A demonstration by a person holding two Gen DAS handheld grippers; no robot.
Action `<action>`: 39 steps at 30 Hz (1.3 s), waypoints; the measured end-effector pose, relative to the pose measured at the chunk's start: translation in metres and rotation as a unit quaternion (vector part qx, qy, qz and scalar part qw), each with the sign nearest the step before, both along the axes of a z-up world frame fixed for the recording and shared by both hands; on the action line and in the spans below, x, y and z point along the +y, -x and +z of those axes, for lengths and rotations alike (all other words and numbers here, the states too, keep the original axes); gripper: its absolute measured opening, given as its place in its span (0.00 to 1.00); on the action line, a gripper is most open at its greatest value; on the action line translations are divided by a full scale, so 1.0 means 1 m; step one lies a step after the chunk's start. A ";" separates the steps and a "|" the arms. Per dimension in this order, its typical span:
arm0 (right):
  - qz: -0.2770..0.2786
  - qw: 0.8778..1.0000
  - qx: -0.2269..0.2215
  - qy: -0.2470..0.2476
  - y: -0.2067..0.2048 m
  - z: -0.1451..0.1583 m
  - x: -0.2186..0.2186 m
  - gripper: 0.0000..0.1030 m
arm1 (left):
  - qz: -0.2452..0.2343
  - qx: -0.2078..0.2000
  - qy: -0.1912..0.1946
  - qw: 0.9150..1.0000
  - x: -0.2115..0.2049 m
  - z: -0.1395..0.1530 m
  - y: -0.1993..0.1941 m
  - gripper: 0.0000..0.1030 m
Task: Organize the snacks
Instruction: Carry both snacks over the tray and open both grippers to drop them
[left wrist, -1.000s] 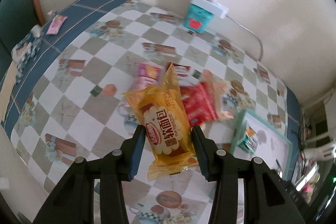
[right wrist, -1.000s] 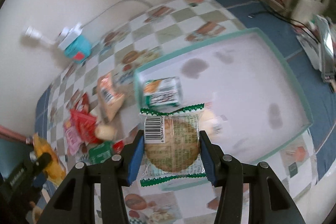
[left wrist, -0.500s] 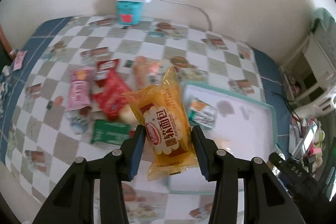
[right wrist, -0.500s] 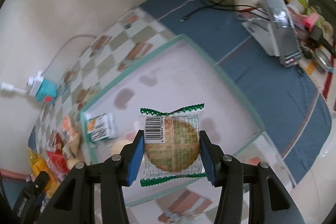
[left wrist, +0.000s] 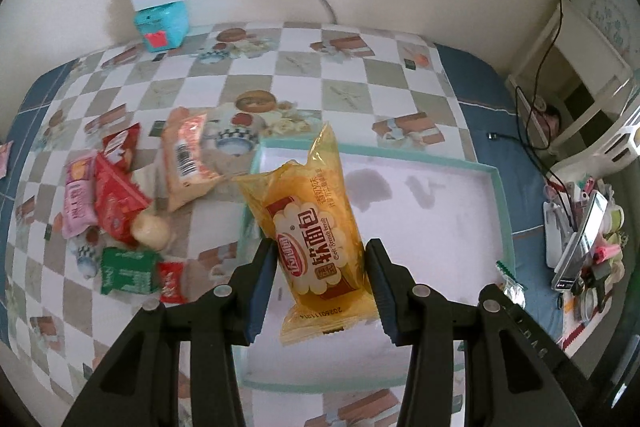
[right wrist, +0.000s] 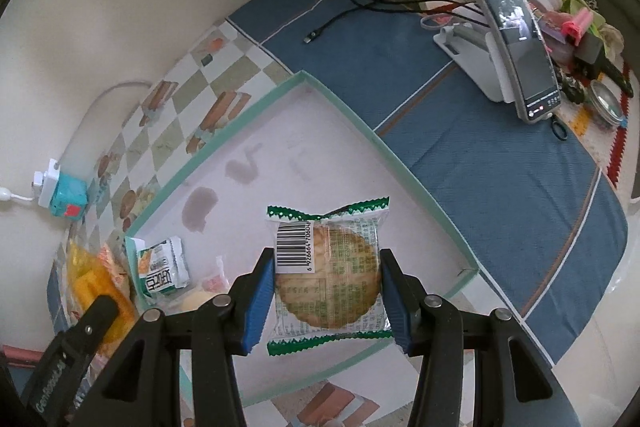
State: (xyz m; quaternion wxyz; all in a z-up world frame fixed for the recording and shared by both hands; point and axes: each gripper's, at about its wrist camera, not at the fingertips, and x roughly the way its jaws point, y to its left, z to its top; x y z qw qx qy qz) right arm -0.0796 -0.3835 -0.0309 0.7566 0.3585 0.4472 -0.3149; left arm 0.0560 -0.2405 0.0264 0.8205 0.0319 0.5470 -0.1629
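Left of tray (left wrist: 505, 211), loose snacks (left wrist: 116, 203), left view only, phone (right wrist: 516, 39), right view only.

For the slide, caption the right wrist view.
Right gripper holds a wrapped round biscuit above the teal-rimmed tray.

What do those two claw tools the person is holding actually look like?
Both are alike: the left gripper and right gripper have two black plastic fingers with silver screws, each tipped by a ribbed blue pad. White lettering marks the black body. No hands, sleeves or cables show.
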 end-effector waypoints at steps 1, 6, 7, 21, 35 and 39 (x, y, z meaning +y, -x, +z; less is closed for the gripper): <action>0.000 1.000 0.003 0.004 -0.002 -0.001 -0.001 0.51 | -0.002 0.000 0.000 1.000 -0.004 -0.002 -0.001 0.46; 0.008 1.000 0.008 0.014 -0.013 -0.001 -0.006 0.51 | -0.006 0.010 0.009 1.000 -0.018 -0.012 -0.010 0.46; 0.008 1.000 0.010 0.016 -0.015 0.000 -0.007 0.51 | -0.007 0.012 0.012 1.000 -0.020 -0.014 -0.012 0.46; -0.004 0.999 0.032 0.028 -0.029 -0.015 -0.025 0.52 | -0.037 0.006 0.024 0.999 -0.050 -0.032 -0.027 0.46; -0.006 0.998 0.055 0.029 -0.033 -0.024 -0.024 0.72 | -0.003 0.017 0.001 1.000 -0.034 -0.034 -0.037 0.59; -0.003 0.997 0.064 0.031 -0.033 -0.027 -0.023 0.76 | 0.008 0.026 -0.017 0.999 -0.030 -0.039 -0.040 0.70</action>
